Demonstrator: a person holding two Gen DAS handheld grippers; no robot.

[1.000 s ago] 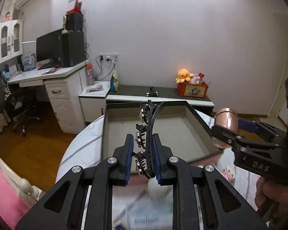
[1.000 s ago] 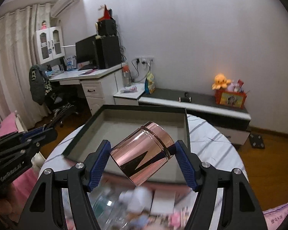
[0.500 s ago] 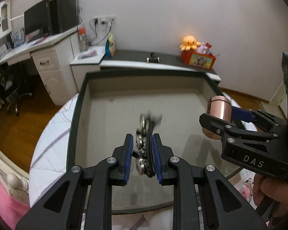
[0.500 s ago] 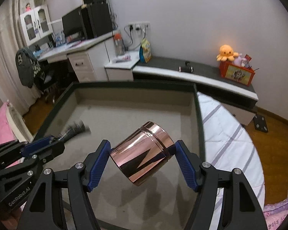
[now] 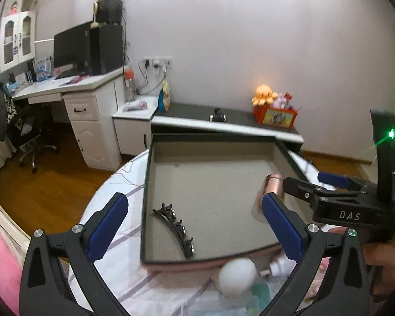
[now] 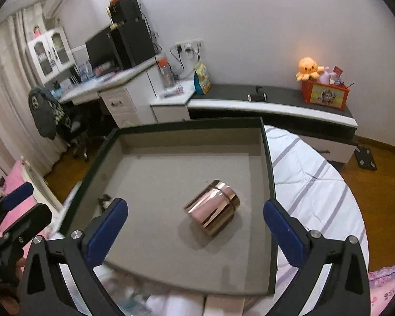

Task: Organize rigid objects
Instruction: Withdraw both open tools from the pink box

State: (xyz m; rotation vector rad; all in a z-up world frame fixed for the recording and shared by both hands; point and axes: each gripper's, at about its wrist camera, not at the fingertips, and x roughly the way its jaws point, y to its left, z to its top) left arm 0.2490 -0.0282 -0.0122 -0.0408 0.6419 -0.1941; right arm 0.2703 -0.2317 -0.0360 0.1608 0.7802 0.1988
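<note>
Your left tongs [image 5: 194, 226] are spread wide, holding nothing. The hair clip [image 5: 175, 225] lies flat in the tray [image 5: 144, 197], near its front left corner, just inside the left wall. A white ball [image 5: 237, 275] sits on the bed just outside the tray's front edge. Your right tongs [image 6: 194, 226] are also wide open and empty. The copper jar [image 6: 213, 208] lies on its side in the tray's right half, near the right wall, touching neither finger.
</note>
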